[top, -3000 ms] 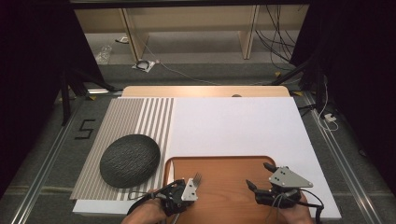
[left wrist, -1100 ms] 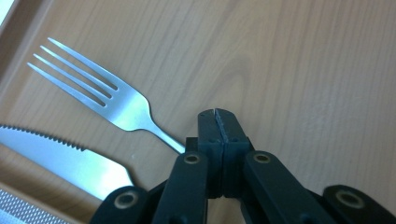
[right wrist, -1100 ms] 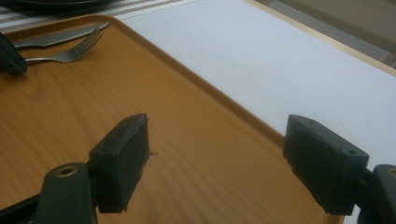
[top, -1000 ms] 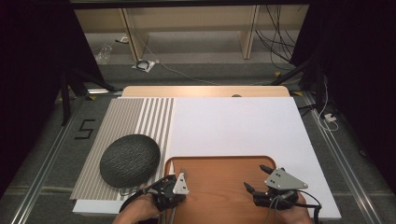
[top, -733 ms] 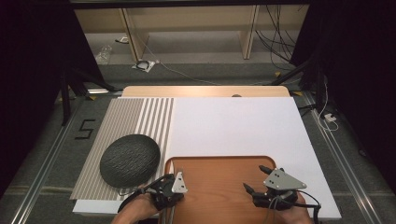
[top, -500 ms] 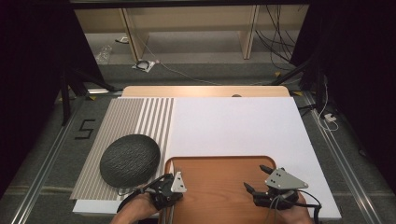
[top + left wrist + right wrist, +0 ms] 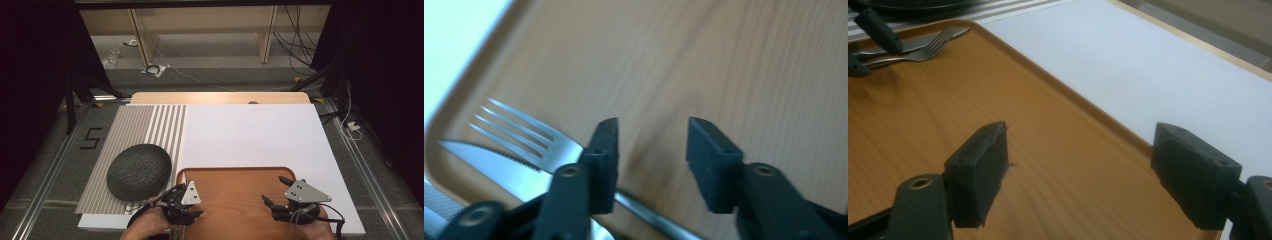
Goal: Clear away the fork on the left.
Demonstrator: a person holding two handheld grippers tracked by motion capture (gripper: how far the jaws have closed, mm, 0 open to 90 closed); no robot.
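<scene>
Left tool, just parted, over steel fork and seemingly serrated knife.

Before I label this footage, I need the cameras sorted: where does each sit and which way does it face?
High view: above the near edge, facing forward and down on the tray; forearms, both claws.
Left gripper view: on the left claw, its open jaws over fork and knife.
Right gripper view: on the right claw, open, facing across the tray.
All share the tray.
</scene>
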